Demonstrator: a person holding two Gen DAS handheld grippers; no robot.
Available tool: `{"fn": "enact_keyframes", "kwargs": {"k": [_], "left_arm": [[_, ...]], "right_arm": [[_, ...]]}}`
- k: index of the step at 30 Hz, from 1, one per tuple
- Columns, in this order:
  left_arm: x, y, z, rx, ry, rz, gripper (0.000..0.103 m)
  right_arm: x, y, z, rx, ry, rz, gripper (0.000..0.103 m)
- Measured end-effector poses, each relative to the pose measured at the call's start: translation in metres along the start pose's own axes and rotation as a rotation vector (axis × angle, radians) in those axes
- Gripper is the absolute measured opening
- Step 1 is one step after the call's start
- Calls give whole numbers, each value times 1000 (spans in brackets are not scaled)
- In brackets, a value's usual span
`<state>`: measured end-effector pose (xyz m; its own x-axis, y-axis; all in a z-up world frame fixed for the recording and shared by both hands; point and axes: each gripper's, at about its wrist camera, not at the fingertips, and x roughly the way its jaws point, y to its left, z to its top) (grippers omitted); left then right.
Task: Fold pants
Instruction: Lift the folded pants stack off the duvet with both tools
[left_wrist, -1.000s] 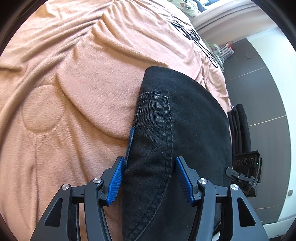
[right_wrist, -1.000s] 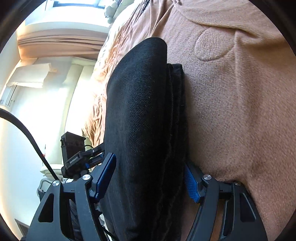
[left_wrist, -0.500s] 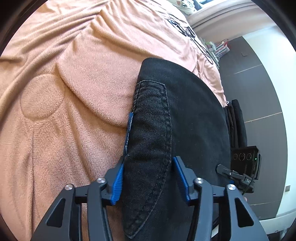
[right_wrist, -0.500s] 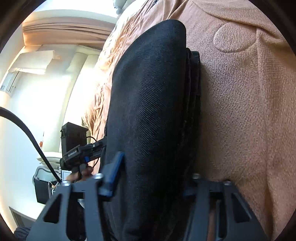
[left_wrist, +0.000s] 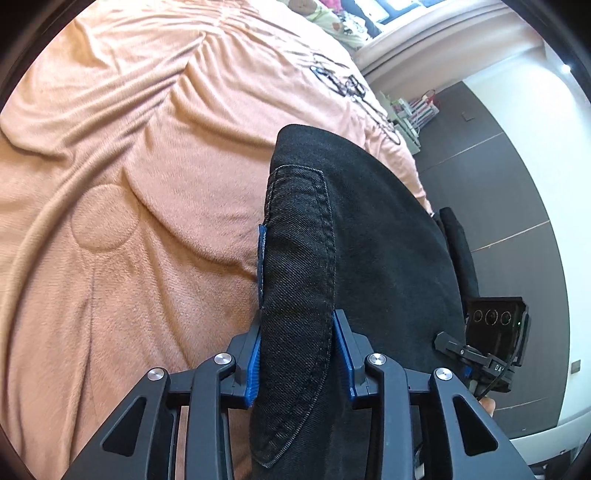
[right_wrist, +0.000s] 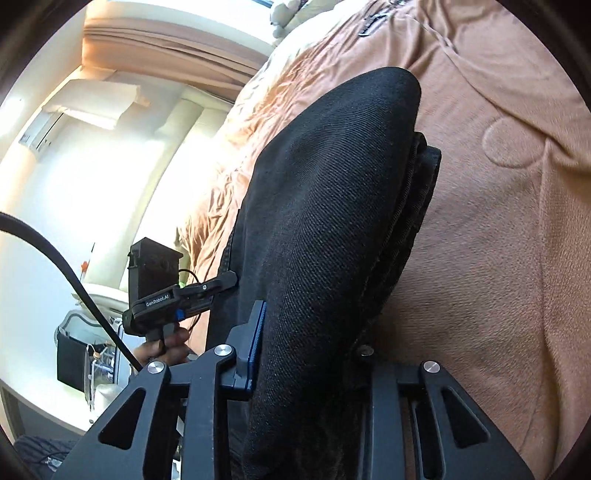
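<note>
Black pants (left_wrist: 369, 258) already folded into a thick bundle on the bed (left_wrist: 147, 184); my left tongs (left_wrist: 299, 354) and right tongs (right_wrist: 306, 343) are closing on opposite ends, probably one last fold or move left.

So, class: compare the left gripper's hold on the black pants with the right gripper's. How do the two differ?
The left gripper takes a stitched pocket edge of the black pants; the right gripper takes a thick, plain folded bundle. Both blue pads of the left show; the right's far pad is hidden by cloth. Shared: both are closing on the pants above the peach blanket.
</note>
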<state>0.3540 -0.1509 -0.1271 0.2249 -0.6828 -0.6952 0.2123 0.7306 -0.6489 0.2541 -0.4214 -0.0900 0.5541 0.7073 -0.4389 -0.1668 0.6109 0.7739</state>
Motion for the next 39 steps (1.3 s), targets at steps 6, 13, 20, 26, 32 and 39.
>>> {"fn": "enact_keyframes", "kwargs": {"k": [6, 13, 20, 26, 32, 39], "left_arm": [[-29, -9, -10, 14, -48, -6, 36], [-72, -28, -24, 39, -117, -2, 34], [-131, -61, -37, 70, -203, 36, 33], [-185, -79, -46, 74, -270, 61, 33], [-229, -78, -50, 60, -319, 80, 32], [-277, -46, -54, 54, -365, 91, 32]], "right_arm": [[0, 24, -3, -36, -15, 10, 27], [-11, 41, -7, -88, -34, 30, 27], [-18, 81, -1, -157, -48, 63, 26], [-18, 119, 6, -222, -47, 100, 26], [0, 146, 15, -255, -32, 110, 26], [37, 176, 5, -285, -13, 120, 26]]}}
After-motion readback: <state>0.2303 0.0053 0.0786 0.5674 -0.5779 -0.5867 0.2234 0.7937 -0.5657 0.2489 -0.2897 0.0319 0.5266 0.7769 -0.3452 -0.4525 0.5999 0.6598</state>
